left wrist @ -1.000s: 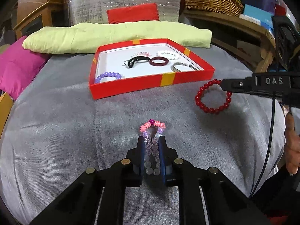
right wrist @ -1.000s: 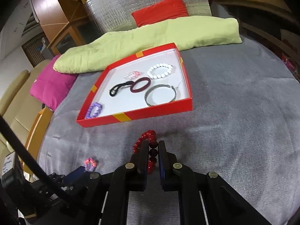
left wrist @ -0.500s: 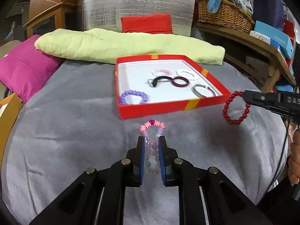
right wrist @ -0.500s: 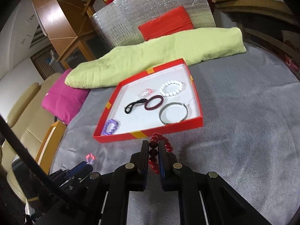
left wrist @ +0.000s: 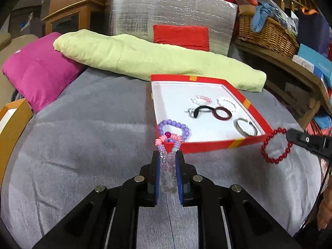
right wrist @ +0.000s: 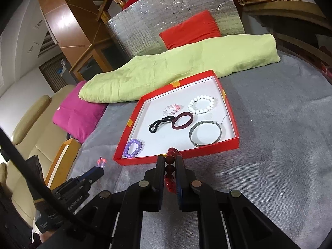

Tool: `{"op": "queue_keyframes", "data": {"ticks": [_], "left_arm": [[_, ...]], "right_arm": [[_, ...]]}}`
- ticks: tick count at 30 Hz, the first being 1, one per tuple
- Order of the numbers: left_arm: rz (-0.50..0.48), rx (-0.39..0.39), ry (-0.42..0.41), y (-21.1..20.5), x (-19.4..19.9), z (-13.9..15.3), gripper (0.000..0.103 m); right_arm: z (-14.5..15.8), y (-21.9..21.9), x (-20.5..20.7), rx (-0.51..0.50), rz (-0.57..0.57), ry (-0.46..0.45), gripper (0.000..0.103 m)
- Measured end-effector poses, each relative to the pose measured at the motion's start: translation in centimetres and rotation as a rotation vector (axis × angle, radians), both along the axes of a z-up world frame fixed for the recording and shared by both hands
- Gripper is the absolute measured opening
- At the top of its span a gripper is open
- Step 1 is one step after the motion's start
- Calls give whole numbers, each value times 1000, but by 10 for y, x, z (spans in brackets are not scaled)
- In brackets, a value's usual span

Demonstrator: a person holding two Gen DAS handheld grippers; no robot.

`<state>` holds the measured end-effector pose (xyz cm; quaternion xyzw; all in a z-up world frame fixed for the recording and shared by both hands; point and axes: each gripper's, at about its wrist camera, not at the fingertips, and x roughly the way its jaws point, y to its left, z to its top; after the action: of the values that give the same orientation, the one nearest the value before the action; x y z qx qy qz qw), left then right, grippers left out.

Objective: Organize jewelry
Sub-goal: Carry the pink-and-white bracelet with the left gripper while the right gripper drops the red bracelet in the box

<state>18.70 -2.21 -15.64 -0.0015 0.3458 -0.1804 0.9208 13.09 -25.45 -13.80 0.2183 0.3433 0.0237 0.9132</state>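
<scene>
The left hand-held gripper [left wrist: 167, 157] pinches a pink and clear bead bracelet [left wrist: 168, 155] between its pads. The loop is squeezed long and narrow, its long axis running away from the camera, the pink end pointing far toward the near left corner of the red tray [left wrist: 209, 146]. Inside that corner lies a purple bead bracelet [left wrist: 173, 129]; farther in lie a black hair tie [left wrist: 200, 111], a dark red ring [left wrist: 223, 113], a silver bangle [left wrist: 245, 127], a white bead bracelet [left wrist: 227, 104] and a small pale pink one [left wrist: 200, 99]. At the right edge the right hand-held gripper [left wrist: 290, 134] holds a red bead bracelet [left wrist: 276, 148] hanging open just beyond the tray's near right corner. The grey cover [left wrist: 83, 137] left of the tray is bare. Compared with a second ago, the tray sits nearer and more to the right, and the held loop now overlaps its near wall.

From the right wrist, the right hand-held gripper [right wrist: 170, 159] is pressed on the red bead bracelet [right wrist: 170, 166], seen edge-on, its long axis pointing far at the tray's near wall [right wrist: 207, 151]. The white floor near the tray's left side, between the purple bracelet [right wrist: 133, 148] and hair tie [right wrist: 160, 122], is open. The left hand-held gripper [right wrist: 99, 167] shows at lower left. The tray has drawn closer than before.
</scene>
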Motion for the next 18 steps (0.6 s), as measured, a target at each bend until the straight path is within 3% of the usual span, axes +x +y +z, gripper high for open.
{"op": "queue_keyframes", "data": {"ticks": [9,18], "left_arm": [[-38,-92,-38,-4,14,16,15],[-25,-43,-49,-17,31,16,15]], "right_arm": [[4,-17,7,74,-27,-14,10],[6,-10,18,111,16,-25,10]]}}
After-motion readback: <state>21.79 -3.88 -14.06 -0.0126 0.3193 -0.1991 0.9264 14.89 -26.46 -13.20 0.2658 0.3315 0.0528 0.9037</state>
